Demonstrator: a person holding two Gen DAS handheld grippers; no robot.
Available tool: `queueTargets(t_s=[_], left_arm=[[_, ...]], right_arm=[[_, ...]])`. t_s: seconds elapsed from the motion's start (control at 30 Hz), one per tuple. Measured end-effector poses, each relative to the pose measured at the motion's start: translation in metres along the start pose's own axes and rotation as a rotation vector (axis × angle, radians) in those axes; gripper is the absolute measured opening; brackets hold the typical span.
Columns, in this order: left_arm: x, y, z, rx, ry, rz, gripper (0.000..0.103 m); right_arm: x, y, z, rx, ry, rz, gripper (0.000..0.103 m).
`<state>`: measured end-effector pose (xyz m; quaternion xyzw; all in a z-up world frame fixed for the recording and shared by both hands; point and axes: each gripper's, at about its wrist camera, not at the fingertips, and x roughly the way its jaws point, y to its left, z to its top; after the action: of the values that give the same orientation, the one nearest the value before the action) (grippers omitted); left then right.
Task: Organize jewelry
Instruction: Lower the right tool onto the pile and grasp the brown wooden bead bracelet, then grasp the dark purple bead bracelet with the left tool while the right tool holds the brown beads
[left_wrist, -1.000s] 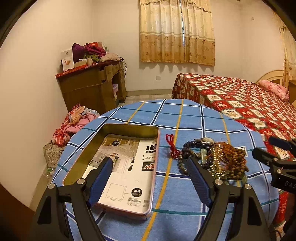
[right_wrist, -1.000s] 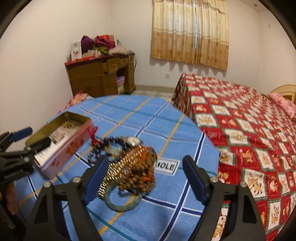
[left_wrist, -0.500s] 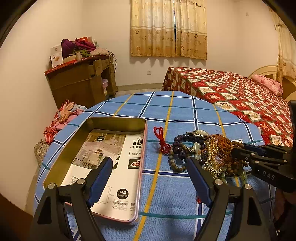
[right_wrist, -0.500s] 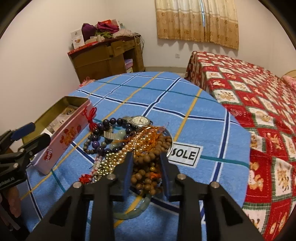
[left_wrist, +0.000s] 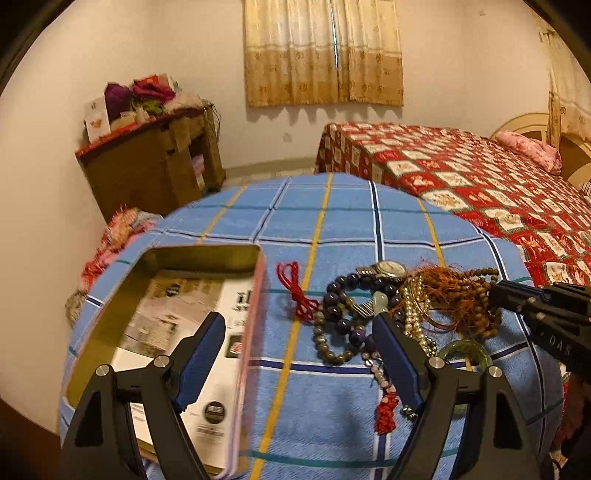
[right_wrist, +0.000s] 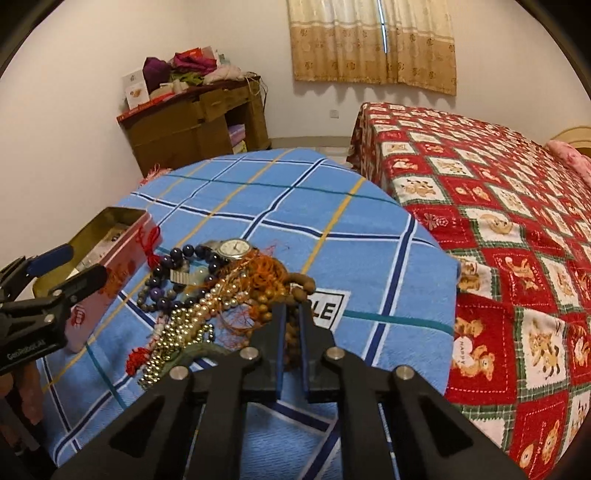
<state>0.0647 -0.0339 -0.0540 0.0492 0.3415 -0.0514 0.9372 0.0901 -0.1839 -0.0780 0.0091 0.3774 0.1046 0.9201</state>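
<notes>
A tangle of jewelry lies on the blue checked tablecloth: a wristwatch, a purple bead bracelet, a pearl strand, a green bangle and a brown wooden bead strand. My right gripper reaches into the pile from its near right side. Its jaws stand narrow and are opening, with wooden beads pinched between the pads. My left gripper hangs open above the cloth, between the open tin box and the pile, with nothing in it.
A printed paper lines the tin's bottom. A red cord lies between tin and pile. The round table drops off close behind the pile. A red patterned bed stands to the right, a cluttered wooden cabinet at the back left.
The right jaws went from wide apart to a narrow gap around the wooden beads as that gripper sank into the pile. The left gripper drifted closer and lower, still open.
</notes>
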Motion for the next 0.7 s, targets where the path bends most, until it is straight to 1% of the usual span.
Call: queueTargets(t_s=[0.03, 0.07, 0.1, 0.13, 0.17, 0.2, 0.23, 0.27, 0.3, 0.33, 0.37, 0.4, 0.47, 0.5, 0.57, 0.63, 0.7], left_arm=[[0.002, 0.000, 0.000, -0.005, 0.008, 0.002, 0.082], [0.004, 0.001, -0.001, -0.010, 0.013, 0.003, 0.082], [0.005, 0.001, -0.001, -0.016, 0.017, 0.001, 0.082], [0.004, 0.001, -0.002, -0.018, 0.016, 0.001, 0.082], [0.004, 0.001, -0.002, -0.015, 0.014, 0.005, 0.082], [0.005, 0.001, -0.002, -0.010, 0.015, 0.012, 0.082], [0.006, 0.001, -0.002, -0.010, 0.017, 0.013, 0.082], [0.007, 0.002, -0.002, -0.010, 0.019, 0.012, 0.082], [0.009, 0.002, -0.001, -0.011, 0.024, 0.006, 0.082], [0.011, 0.002, -0.001, -0.011, 0.027, 0.004, 0.082], [0.013, 0.001, 0.000, -0.012, 0.028, 0.004, 0.078], [0.015, 0.000, 0.001, -0.010, 0.029, 0.001, 0.074], [0.019, -0.003, 0.004, -0.007, 0.040, -0.010, 0.062], [0.022, -0.005, 0.005, -0.007, 0.046, -0.019, 0.059], [0.030, -0.009, 0.007, -0.006, 0.065, -0.024, 0.051], [0.039, -0.012, 0.008, -0.011, 0.094, -0.038, 0.048], [0.048, -0.015, 0.008, -0.014, 0.124, -0.034, 0.046]], right_arm=[[0.002, 0.000, 0.000, 0.001, 0.005, 0.007, 0.053], [0.004, 0.000, 0.001, 0.001, -0.001, 0.019, 0.073], [0.006, 0.000, 0.002, -0.006, -0.004, 0.017, 0.073], [0.010, 0.002, 0.002, -0.022, 0.003, 0.004, 0.069], [0.016, 0.002, 0.004, -0.031, 0.021, 0.005, 0.055], [0.023, 0.002, 0.005, -0.030, 0.044, 0.032, 0.042], [0.029, 0.003, 0.005, -0.031, 0.058, 0.049, 0.039], [0.032, 0.004, 0.005, -0.040, 0.065, 0.045, 0.039], [0.033, 0.005, 0.004, -0.046, 0.059, 0.040, 0.034], [0.031, 0.003, 0.004, -0.035, 0.041, 0.041, 0.032], [0.030, 0.001, 0.003, -0.022, 0.030, 0.048, 0.026], [0.029, -0.001, 0.001, -0.009, 0.017, 0.047, 0.026], [0.025, -0.007, -0.001, 0.020, -0.015, 0.048, 0.026], [0.023, -0.007, -0.001, 0.026, -0.024, 0.047, 0.026], [0.022, -0.007, -0.001, 0.029, -0.035, 0.056, 0.026], [0.021, -0.006, -0.001, 0.030, -0.044, 0.058, 0.026], [0.020, -0.005, -0.001, 0.031, -0.050, 0.061, 0.026]])
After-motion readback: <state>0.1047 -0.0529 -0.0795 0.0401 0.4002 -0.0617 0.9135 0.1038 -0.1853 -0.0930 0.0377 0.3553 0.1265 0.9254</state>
